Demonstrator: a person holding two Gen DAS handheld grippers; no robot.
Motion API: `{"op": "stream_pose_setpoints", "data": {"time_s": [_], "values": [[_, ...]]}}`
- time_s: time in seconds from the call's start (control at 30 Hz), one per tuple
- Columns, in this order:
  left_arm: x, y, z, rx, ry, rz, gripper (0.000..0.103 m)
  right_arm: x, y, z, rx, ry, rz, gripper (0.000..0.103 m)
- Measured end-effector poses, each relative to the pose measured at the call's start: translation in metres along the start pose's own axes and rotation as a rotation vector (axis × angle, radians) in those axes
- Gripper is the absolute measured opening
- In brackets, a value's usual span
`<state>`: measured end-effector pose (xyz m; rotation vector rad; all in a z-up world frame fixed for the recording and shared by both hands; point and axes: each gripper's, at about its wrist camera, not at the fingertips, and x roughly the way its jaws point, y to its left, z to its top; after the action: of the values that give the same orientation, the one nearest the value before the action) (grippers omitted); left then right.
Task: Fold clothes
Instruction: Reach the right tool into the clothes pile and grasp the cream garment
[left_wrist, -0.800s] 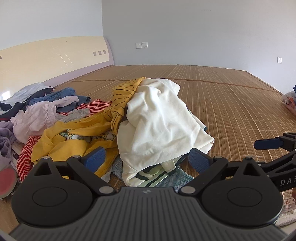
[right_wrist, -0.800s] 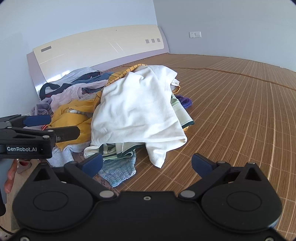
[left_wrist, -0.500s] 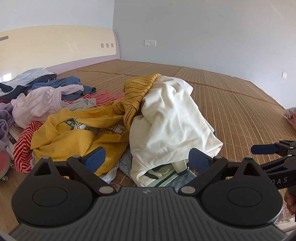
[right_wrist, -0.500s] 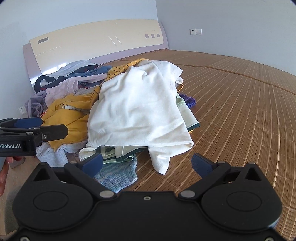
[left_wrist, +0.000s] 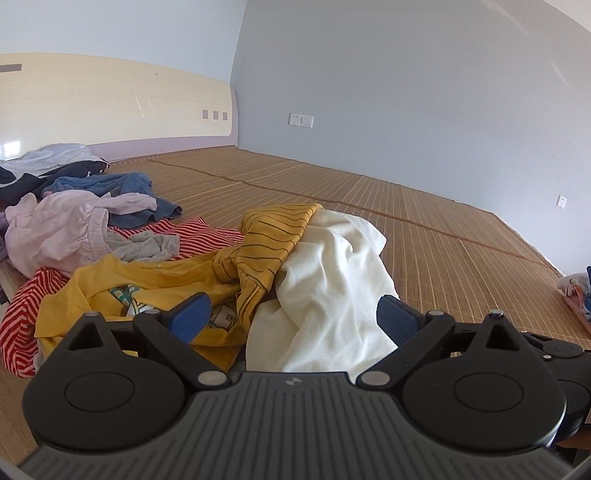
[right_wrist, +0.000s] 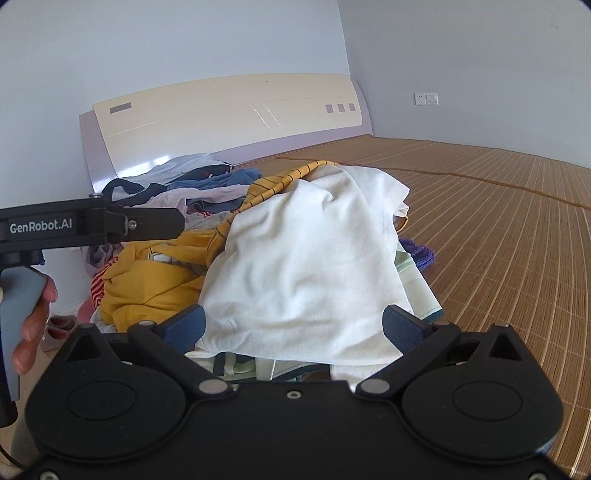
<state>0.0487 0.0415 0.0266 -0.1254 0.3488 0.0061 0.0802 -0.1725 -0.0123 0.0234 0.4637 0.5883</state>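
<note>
A heap of clothes lies on the bamboo mat. A white garment (left_wrist: 328, 280) (right_wrist: 306, 266) drapes over its top, beside a yellow striped shirt (left_wrist: 269, 236) (right_wrist: 280, 181) and a yellow printed shirt (left_wrist: 147, 280) (right_wrist: 147, 277). My left gripper (left_wrist: 291, 317) hovers open just in front of the heap, nothing between its blue pads. My right gripper (right_wrist: 293, 326) is open too, its pads either side of the white garment's near edge, apart from it. The left gripper's body (right_wrist: 92, 225) shows at the left of the right wrist view, held by a hand (right_wrist: 33, 325).
A red striped garment (left_wrist: 22, 314), pink (left_wrist: 62, 225), blue (left_wrist: 122, 192) and dark clothes lie left of the heap. A cream headboard (right_wrist: 229, 110) stands behind. Open bamboo mat (left_wrist: 461, 240) stretches right. Folded clothes (left_wrist: 576, 295) sit at the far right edge. Slippers (right_wrist: 55, 330) lie on the floor.
Both grippers have moved closer to the heap, and the white garment now fills more of each view. Both stay open.
</note>
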Motion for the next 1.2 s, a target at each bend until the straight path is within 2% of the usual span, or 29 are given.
{"op": "stream_pose_setpoints", "data": {"time_s": [0.17,0.3,0.47,0.57,0.63,0.7,0.77,0.83,0.87,0.93,1.0,1.07,1.2], "values": [[0.021,0.018,0.010,-0.012,-0.058,0.035,0.099,0.025,-0.004,0.011,-0.025,-0.043,-0.007,0.102],[0.030,0.043,-0.003,-0.073,-0.080,0.091,0.099,0.051,-0.002,0.027,-0.068,-0.054,0.014,0.102],[0.038,0.066,-0.016,-0.078,-0.054,0.185,0.099,0.079,0.010,0.054,-0.143,-0.069,0.034,0.096],[0.042,0.079,-0.022,-0.107,-0.028,0.189,0.099,0.094,0.018,0.067,-0.164,-0.060,0.043,0.091],[0.045,0.082,-0.024,-0.113,-0.010,0.191,0.099,0.106,0.022,0.074,-0.160,-0.038,0.058,0.084],[0.048,0.082,-0.027,-0.111,0.005,0.194,0.099,0.119,0.023,0.074,-0.142,-0.002,0.032,0.083],[0.049,0.081,-0.027,-0.099,0.011,0.195,0.099,0.127,0.025,0.066,-0.175,0.012,-0.016,0.073],[0.049,0.078,-0.027,-0.091,0.011,0.189,0.099,0.131,0.025,0.058,-0.208,0.023,-0.054,0.031],[0.049,0.077,-0.027,-0.088,0.011,0.186,0.099,0.129,0.022,0.057,-0.198,0.014,-0.045,0.031],[0.049,0.075,-0.028,-0.083,0.012,0.181,0.099,0.118,0.011,0.055,-0.134,-0.018,-0.022,0.021],[0.051,0.075,-0.027,-0.086,0.019,0.179,0.099,0.097,0.003,0.056,-0.096,-0.097,-0.036,0.011],[0.051,0.074,-0.027,-0.085,0.016,0.170,0.099,0.074,0.003,0.063,-0.105,-0.166,-0.074,0.009],[0.051,0.069,-0.028,-0.079,0.014,0.150,0.099,0.030,-0.004,0.073,-0.084,-0.269,-0.095,0.008]]}}
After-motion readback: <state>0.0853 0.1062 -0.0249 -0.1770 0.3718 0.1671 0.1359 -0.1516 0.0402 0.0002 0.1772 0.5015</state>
